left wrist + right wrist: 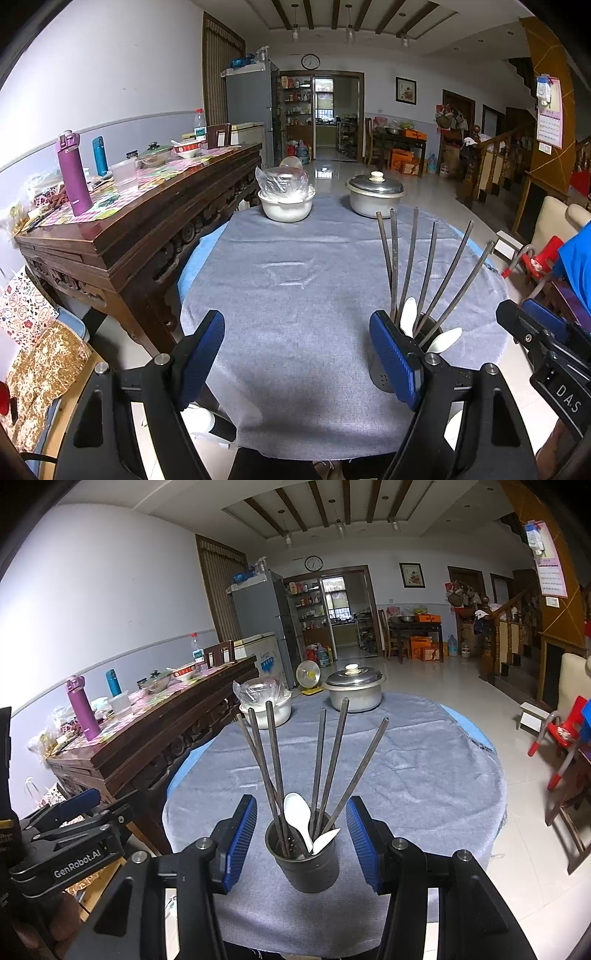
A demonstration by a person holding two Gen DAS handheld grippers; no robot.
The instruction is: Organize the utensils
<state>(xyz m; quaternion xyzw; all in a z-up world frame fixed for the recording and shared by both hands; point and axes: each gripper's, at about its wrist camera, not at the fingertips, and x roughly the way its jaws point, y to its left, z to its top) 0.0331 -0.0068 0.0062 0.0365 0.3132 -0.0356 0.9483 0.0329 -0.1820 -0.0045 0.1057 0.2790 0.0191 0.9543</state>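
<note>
The right gripper [301, 843] hovers low over the near edge of the table [424, 775], its blue pads spread wide on either side of the metal utensil holder [306, 860] without touching it. The left gripper [297, 363] hangs just to the left, likewise spread wide with nothing between its pads; the holder stands just beyond its right finger [393, 363]. The holder carries six dark chopsticks [334, 760], fanned out and leaning, and two white spoons [301, 818]. Ahead of both grippers the grey cloth lies bare to the far edge, where one plastic-covered white bowl [264, 710] and one lidded metal pot [354, 692] stand. A wooden sideboard [155, 731] flanks the left.
</note>
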